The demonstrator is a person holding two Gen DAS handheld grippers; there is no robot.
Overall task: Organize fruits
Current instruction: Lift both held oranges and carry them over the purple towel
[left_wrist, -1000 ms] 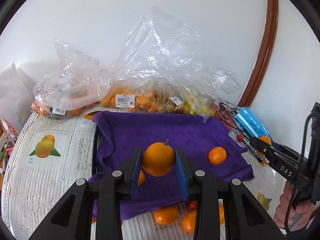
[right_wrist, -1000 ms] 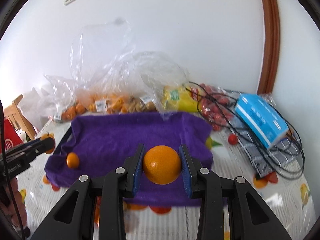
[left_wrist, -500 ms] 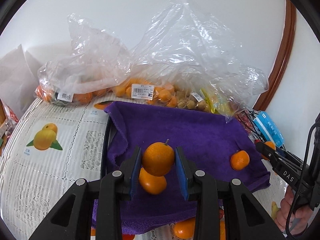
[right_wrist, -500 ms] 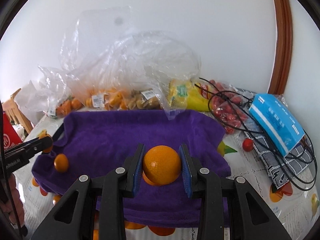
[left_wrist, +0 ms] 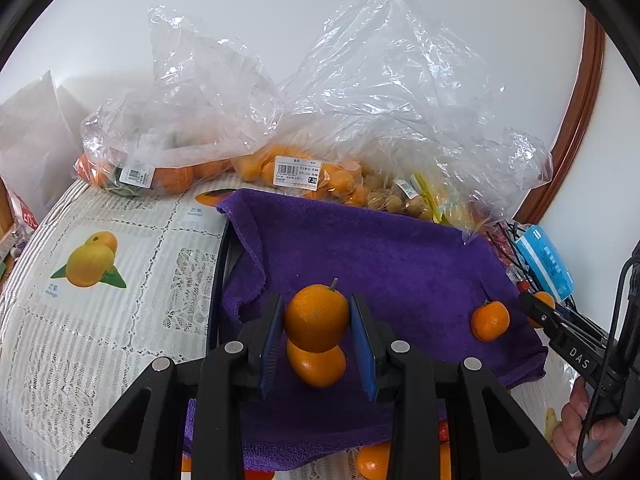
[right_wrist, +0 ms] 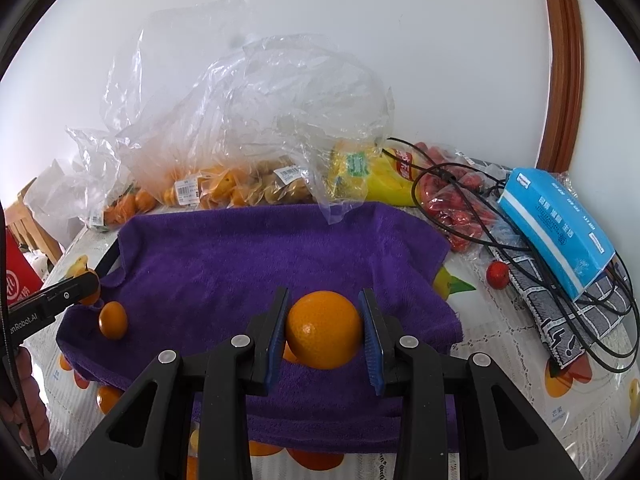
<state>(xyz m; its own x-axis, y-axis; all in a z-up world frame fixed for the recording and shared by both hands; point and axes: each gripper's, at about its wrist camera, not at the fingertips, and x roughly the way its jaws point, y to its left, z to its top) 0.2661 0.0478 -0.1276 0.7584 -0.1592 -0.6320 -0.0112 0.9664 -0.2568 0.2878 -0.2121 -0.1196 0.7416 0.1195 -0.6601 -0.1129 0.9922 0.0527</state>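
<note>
Two oranges, one clamped in my left gripper (left_wrist: 317, 322), one in my right gripper (right_wrist: 324, 330), hang over the purple towel (left_wrist: 400, 256); round, firm, slick-skinned, so I squeeze across their widest middles.

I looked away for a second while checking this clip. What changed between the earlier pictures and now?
Both tools moved in lower over the purple towel. The left tool keeps its orange, the right tool its own orange. Nothing was released; the loose oranges stayed put.
</note>
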